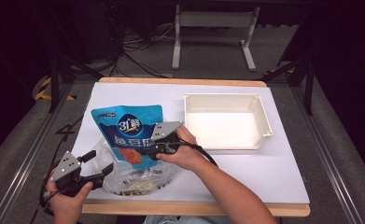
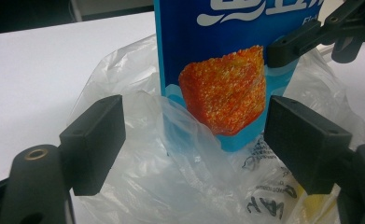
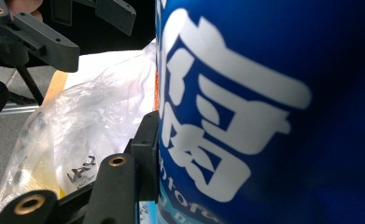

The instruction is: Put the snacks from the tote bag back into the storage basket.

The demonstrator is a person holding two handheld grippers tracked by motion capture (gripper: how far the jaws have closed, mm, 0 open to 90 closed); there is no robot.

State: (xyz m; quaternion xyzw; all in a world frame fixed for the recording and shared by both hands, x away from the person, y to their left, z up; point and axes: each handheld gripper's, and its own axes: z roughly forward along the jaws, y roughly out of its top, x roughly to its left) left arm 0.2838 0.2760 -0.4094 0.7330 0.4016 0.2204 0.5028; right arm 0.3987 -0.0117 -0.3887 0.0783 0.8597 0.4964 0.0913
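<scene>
So, going from the left: the left gripper point(image 1: 97, 167) sits at the near-left corner of the surface point(image 1: 283, 182), jaws wide apart and holding nothing. In the left gripper view the two black pads frame the clear plastic bag point(image 2: 171, 186) with bare space on either side, so they're just short of the film, not touching it as far as I can tell. The bag lies crumpled on the white sheet right in front of those jaws, mouth facing up and away from the person.

Next over, the blue snack pouch point(image 1: 129, 128) stands with its long axis running up out of the bag, bottom end tucked into the bag's mouth, top tilted away toward the far side. The right gripper point(image 1: 156, 148) has it clamped on its right edge, roughly mid-height; the right gripper view shows one jaw pressed flat against the printed face, the other hidden behind the pouch.

Further right is the white tray point(image 1: 264, 122), empty, well apart from everything.

My read: the pouch is either going in or coming out, and what matters is that the bag lies directly ahead of the open left jaws. That's the nearer hand to pin the film while the right slides the pouch along its own length.
</scene>
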